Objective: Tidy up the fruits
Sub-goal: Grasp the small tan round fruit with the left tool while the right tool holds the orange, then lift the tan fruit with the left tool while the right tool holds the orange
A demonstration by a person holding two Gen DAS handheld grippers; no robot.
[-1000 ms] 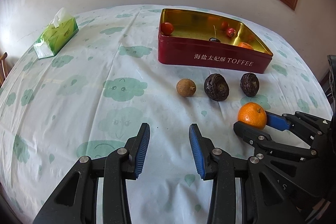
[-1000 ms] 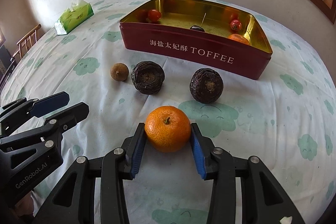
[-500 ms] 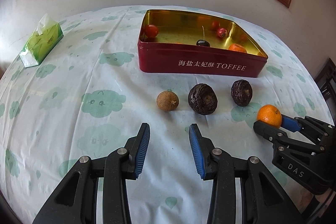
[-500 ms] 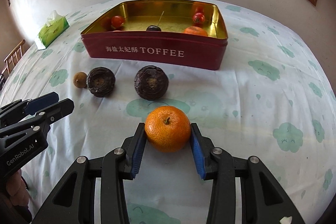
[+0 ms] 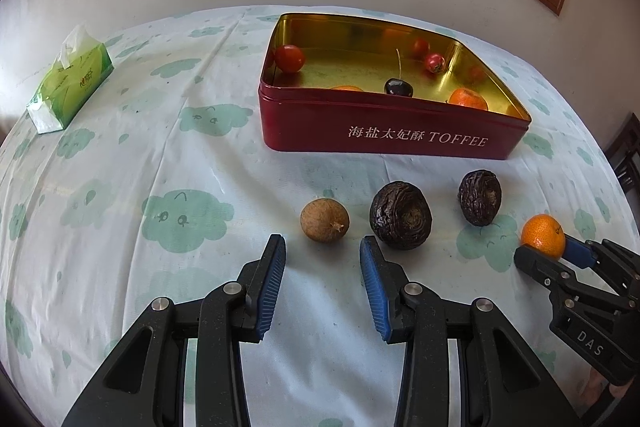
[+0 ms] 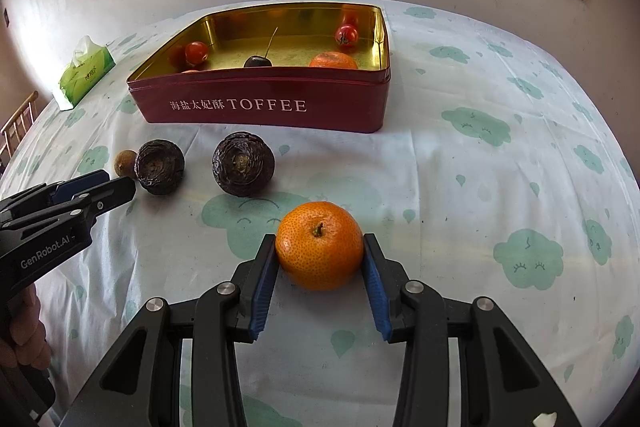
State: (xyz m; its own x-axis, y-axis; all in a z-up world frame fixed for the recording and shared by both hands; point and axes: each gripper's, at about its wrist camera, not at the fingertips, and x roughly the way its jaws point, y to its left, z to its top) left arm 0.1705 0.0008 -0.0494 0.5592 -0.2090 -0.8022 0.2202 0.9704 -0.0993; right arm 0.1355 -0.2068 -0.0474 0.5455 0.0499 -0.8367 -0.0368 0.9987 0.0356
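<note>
Two black grippers with blue pads work over a cloud-printed tablecloth point(image 5: 120, 187), in front of a red rectangular metal toffee tin point(image 6: 260, 103) with a gold inside. The right gripper point(image 6: 320, 267) clamps a small round orange mandarin point(image 6: 319, 245) between both pads, out in front of the tin's right end. The left gripper point(image 5: 322, 283) has its fingers apart with nothing between them, just short of a small round brown longan-like fruit point(image 5: 324, 220). Beside that fruit, nearer the tin, sit two dark wrinkled purple fruits point(image 5: 400, 215) point(image 5: 479, 197). Inside the tin lie two red cherry tomatoes point(image 5: 289, 58) point(image 5: 434, 62), a dark cherry with a stem point(image 5: 398, 87) and another mandarin point(image 5: 467, 98). A green tissue pack point(image 5: 70, 83) lies well left of the tin.
</note>
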